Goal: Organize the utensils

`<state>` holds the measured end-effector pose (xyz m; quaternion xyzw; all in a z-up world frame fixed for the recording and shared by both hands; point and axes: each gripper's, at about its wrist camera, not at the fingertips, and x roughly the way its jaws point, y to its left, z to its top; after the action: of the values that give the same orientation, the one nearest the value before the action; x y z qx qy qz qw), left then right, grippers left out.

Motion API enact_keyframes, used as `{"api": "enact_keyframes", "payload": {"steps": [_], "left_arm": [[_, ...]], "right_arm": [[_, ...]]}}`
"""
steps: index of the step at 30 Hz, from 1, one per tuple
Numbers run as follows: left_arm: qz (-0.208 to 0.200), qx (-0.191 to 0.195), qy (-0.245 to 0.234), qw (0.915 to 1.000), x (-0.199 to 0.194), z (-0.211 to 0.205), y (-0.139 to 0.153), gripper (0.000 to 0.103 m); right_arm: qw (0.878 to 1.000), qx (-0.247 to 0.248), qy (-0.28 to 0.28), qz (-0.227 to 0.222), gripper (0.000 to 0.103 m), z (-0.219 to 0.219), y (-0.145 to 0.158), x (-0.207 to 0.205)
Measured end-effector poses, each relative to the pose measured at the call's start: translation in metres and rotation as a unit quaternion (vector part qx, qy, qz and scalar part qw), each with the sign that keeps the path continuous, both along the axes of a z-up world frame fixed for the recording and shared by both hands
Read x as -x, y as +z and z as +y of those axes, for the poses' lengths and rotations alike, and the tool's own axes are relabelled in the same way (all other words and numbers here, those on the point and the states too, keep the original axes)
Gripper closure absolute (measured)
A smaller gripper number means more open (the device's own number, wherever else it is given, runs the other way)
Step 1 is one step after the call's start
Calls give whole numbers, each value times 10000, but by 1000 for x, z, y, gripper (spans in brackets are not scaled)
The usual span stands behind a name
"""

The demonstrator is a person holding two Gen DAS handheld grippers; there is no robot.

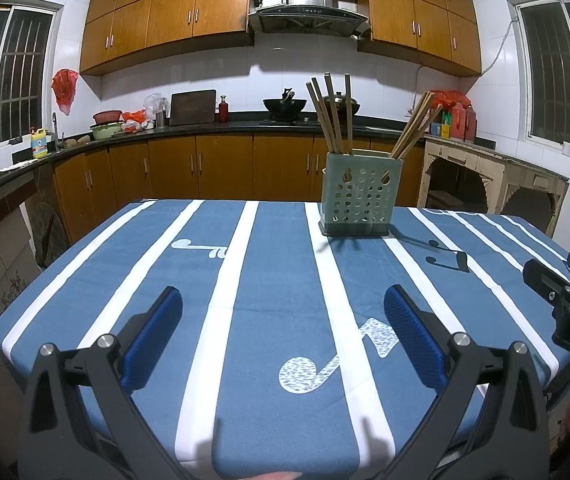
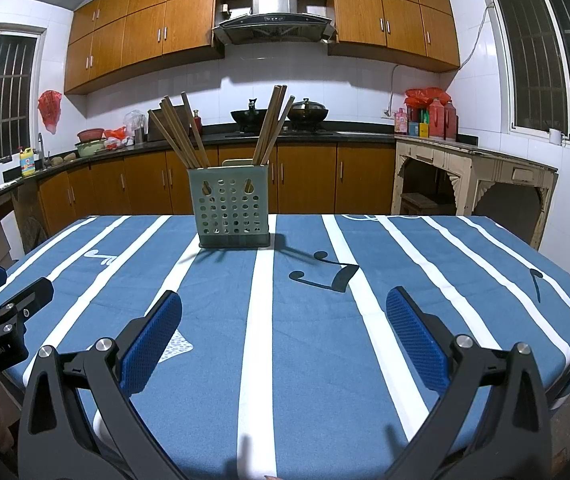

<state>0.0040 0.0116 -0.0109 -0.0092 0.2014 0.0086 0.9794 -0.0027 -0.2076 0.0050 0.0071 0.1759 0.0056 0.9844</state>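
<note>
Striped tablecloth (image 2: 317, 360); chopsticks (image 2: 181, 136) in holder (image 2: 229, 210); "GenRoboAI" on left gripper (image 2: 1, 312); both fingers released.

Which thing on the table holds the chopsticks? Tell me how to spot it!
Find the table with the blue-and-white striped cloth. Near its far edge stands a green box. It has round holes, and wooden chopsticks poke out in two bunches.

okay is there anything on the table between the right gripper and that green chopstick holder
Nothing visible. Only bare striped tablecloth lies between the open right gripper and the green holder with its chopsticks.
</note>
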Motion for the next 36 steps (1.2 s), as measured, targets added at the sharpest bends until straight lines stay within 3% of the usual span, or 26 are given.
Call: {"api": "enact_keyframes", "payload": {"steps": [36], "left_arm": [[28,-2,-7,10000,-1,2,-1,4]], "right_arm": [[10000,-6,0,16,2,0,1,1]]}}
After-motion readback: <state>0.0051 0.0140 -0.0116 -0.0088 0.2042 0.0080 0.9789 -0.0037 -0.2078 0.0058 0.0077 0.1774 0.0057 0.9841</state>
